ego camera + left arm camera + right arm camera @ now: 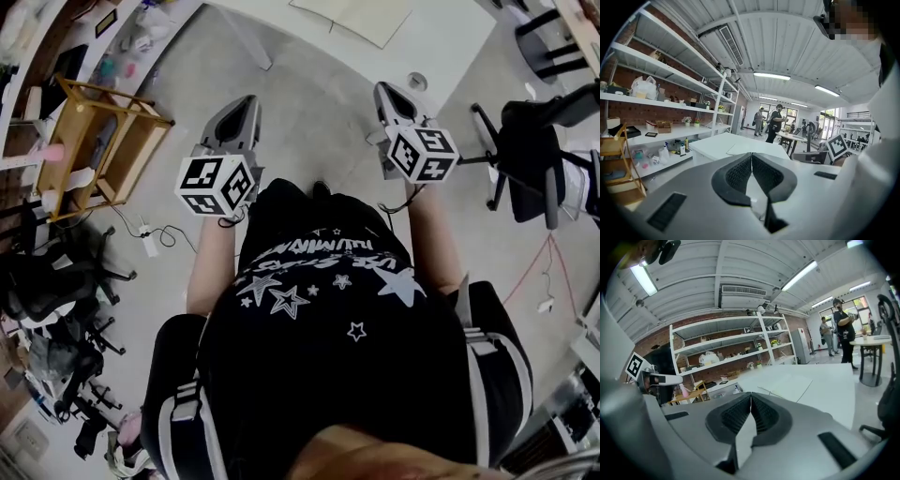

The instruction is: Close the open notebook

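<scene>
On the table [448, 45], an open notebook [354, 19]

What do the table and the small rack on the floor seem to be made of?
Table: probably laminate or painted board, with a smooth, matte, evenly pale white top. Rack: apparently bare light wood, with a yellow-brown frame and panels.

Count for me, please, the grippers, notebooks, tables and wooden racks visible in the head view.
Grippers: 2 (left gripper, right gripper)
Open notebook: 1
White table: 1
Wooden rack: 1
Total: 5
</scene>
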Demonstrator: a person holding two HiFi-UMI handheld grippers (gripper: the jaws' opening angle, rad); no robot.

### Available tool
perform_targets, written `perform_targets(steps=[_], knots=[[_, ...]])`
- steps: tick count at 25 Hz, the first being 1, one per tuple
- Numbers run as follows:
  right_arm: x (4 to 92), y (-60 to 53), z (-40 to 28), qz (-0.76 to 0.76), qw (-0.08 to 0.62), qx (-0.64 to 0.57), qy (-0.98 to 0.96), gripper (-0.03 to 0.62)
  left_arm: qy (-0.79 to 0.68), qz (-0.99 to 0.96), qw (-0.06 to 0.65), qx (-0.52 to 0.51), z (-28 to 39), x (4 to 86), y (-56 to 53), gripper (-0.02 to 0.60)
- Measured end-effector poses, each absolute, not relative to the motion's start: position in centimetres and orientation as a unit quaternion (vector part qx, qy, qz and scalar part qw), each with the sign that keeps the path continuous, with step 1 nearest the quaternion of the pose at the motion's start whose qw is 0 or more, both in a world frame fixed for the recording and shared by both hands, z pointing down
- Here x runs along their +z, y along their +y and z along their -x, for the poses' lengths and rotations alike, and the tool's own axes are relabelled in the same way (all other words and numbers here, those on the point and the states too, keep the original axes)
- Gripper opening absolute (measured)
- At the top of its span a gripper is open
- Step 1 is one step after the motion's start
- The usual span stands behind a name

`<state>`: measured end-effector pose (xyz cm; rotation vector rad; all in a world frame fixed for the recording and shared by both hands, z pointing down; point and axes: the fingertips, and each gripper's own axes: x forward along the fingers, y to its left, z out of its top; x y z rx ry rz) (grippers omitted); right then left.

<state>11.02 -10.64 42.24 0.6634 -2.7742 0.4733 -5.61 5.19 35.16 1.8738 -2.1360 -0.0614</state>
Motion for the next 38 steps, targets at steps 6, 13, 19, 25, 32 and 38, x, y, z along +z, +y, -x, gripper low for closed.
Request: perform_targets(steps=[6, 13, 19, 25, 32, 38], knots=[[42.7, -11.6, -8.2, -0.216, 0.131, 0.161, -0.954, 0.008, -0.74, -0.653, 0.157, -0.023, 7.4, 35.8, 3.5, 0.014], [43.3, -14.5, -5.1, -0.232, 0.137, 0.146, -0.952, 0.008, -0.722, -0.674, 0.154, -0.029, 11.2, 36.6, -1.1, 0.014], [44.2, -17.4, -1.2, -0.247, 0.166, 0.13, -0.946, 0.008, -0.697, -0.698, 0.16, -0.032, 15.4, 37.0, -6.0, 0.014], [43.9, -21.1, 4.0, -0.282, 0.163, 0.126, -0.937, 0.008, -0.67, -0.72, 0.18, -0.019, 20.5, 37.9, -10.8, 0.014], [44.9, -24.1, 8.7, -0.312, 0.195, 0.101, -0.924, 0.009, -0.634, -0.749, 0.194, -0.002, 25.2, 38.5, -16.0, 0.014], [47.5, -25.5, 12.2, -0.322, 0.242, 0.088, -0.911, 0.009, -0.595, -0.773, 0.22, 0.015, 28.0, 40.5, -19.6, 0.014]])
